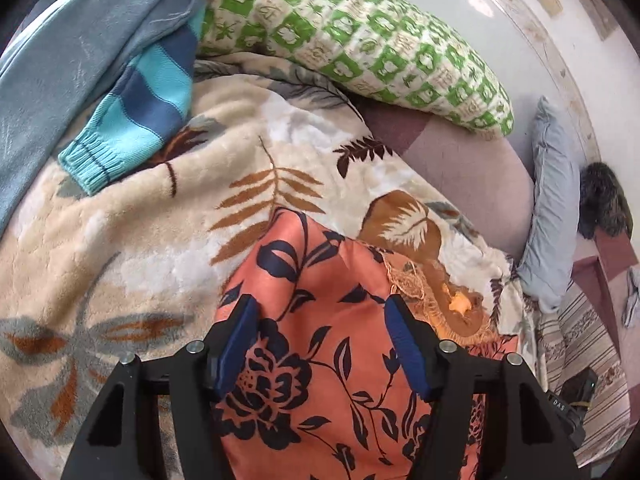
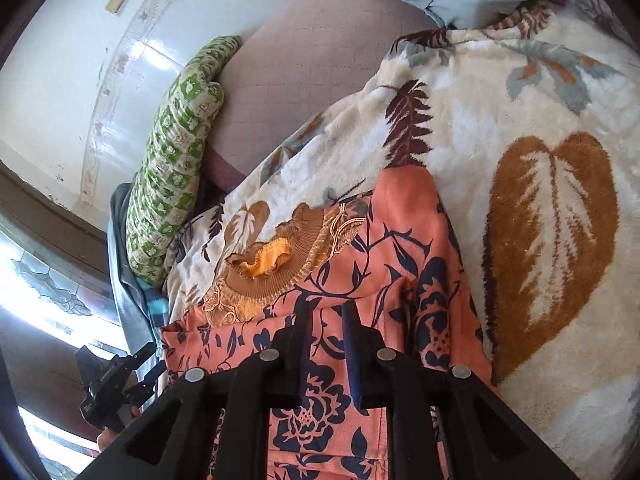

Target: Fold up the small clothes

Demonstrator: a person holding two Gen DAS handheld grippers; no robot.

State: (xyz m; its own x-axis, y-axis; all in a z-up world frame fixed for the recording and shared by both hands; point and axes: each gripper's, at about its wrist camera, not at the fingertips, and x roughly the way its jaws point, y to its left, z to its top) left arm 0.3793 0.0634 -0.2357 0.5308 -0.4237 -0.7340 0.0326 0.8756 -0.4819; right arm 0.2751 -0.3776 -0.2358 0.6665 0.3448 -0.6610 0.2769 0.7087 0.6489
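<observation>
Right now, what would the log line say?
left gripper open over orange dress | right gripper nearly shut, grip unclear | dress on leaf blanket | fold unfinished

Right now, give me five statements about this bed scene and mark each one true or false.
1. The left tool is open above the orange floral garment. True.
2. The garment lies on a bare wooden table. False: it lies on a cream leaf-print fleece blanket.
3. The green-and-cream checked pillow lies beyond the blanket, near the wall. True.
4. The right tool is spread wide open. False: its fingers stand close together over the garment; whether they pinch the fabric cannot be told.
5. The striped knit sleeve is red and white. False: it is turquoise and dark blue.
</observation>
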